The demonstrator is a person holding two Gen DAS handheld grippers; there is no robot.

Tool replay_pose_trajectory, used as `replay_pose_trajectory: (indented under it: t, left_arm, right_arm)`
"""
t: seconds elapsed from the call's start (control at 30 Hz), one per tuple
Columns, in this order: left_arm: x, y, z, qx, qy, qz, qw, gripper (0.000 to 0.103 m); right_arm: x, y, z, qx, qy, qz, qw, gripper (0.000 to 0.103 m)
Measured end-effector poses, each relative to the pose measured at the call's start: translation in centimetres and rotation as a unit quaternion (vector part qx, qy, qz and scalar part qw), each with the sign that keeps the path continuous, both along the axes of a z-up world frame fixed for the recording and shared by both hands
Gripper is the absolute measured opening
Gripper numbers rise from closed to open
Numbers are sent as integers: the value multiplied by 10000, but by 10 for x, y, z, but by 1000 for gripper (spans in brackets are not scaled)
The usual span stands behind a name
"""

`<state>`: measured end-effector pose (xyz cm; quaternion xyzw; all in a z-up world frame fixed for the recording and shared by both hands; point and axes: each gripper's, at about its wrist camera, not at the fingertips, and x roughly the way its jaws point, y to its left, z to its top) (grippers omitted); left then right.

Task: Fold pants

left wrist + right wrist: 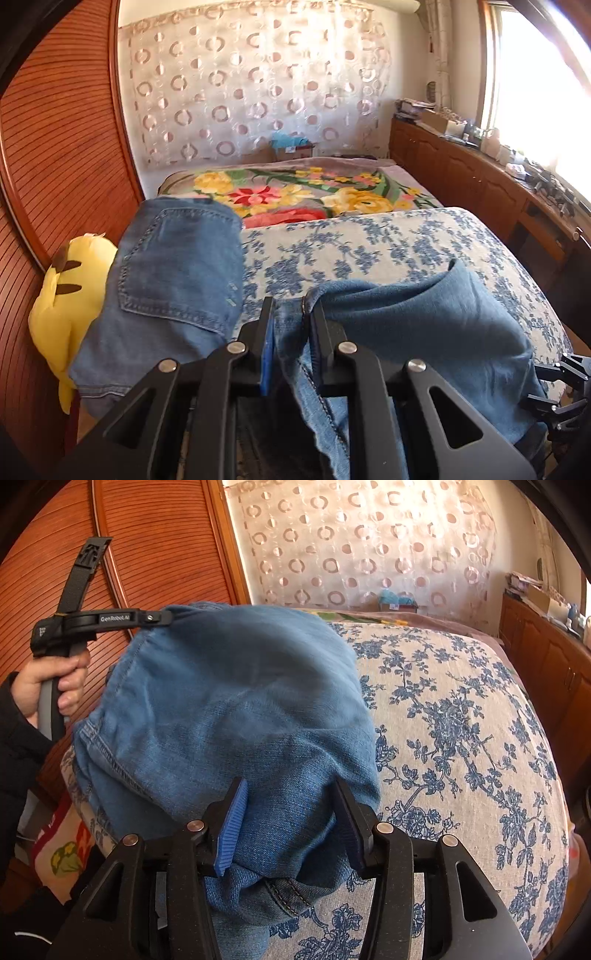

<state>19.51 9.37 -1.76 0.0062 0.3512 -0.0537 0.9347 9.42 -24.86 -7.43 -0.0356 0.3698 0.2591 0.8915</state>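
Observation:
Blue denim pants (177,266) lie bunched on the bed's blue-flowered cover (369,243), with a back pocket facing up at the left. My left gripper (291,319) is shut on a seamed edge of the denim, and a fold (424,325) rises to its right. In the right wrist view the pants (240,701) form a raised mound. My right gripper (291,812) is shut on the thick bunch at the near end, which fills the gap between both blue pads. A hand (66,679) holds the left gripper (166,617), which pinches the far edge of the mound.
A yellow plush toy (70,295) sits at the bed's left edge against a slatted wooden door (55,147). A bright flower blanket (295,192) covers the far part of the bed. A cluttered wooden cabinet (461,173) runs along the right under a window.

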Motion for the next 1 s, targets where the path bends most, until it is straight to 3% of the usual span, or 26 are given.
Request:
replay_pose_trajectory:
  t: [0.23,0.3,0.4,0.53,0.67,1.0]
  left_arm:
    - [-7,3,-6,-70,81,-83,9999,20]
    - [-14,-1,-3,-142,62,-181,9997,33]
    - [-26,-10,6,-141,-92,-317,9994,43]
    - [-45,-31,18,-163,-285,-638,9974,49]
    - [-57,-61,24,-263,-369,-1029,9937,62]
    - [-55,-119,2,-153,-174,-1543,9878,64]
  right_arm:
    - [-1,-1,0,17,10,-20,10000,48]
    - [-3,-2,2,18,2,-30,10000,48]
    - [-7,-6,7,42,-37,-81,10000,48]
    - [-11,-15,15,112,-96,-184,9997,48]
    - [-12,-23,15,116,-60,-294,9995,48]
    - [-9,-29,2,208,176,-384,9989,49]
